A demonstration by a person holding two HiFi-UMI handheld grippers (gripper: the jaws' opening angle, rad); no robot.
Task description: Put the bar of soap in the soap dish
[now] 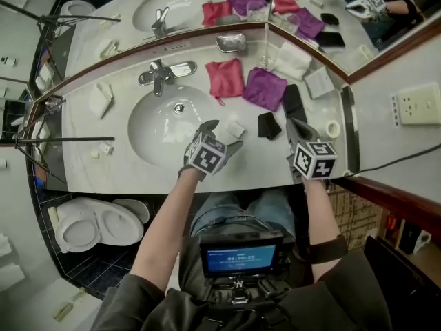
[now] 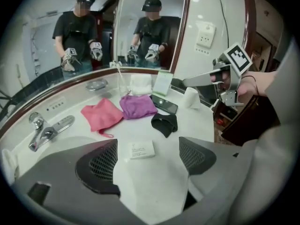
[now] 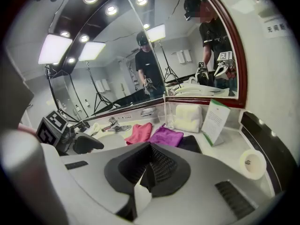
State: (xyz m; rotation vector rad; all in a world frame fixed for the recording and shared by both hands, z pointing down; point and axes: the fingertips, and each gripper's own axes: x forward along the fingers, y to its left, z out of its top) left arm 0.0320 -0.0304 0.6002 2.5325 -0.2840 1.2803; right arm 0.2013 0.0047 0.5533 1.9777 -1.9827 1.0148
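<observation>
The soap bar (image 1: 234, 128), a small white wrapped block, lies on the marble counter just right of the sink basin (image 1: 148, 136). In the left gripper view the soap bar (image 2: 141, 149) sits between the wide-apart jaws of my left gripper (image 2: 148, 157), and the pads do not touch it. From above, the left gripper (image 1: 226, 134) points down at it. The metal soap dish (image 1: 231, 42) stands at the back against the mirror, and it shows as the soap dish (image 2: 96, 84) far beyond the soap. My right gripper (image 1: 298, 126) hovers to the right, shut and empty (image 3: 149, 172).
Behind the soap lie a pink cloth (image 1: 226, 78), a purple cloth (image 1: 265, 88), a black phone (image 1: 293, 102) and a black cloth (image 1: 269, 125). A faucet (image 1: 160, 73) stands behind the basin. A paper roll (image 1: 333, 128) and a folded white towel (image 1: 293, 61) sit at the right.
</observation>
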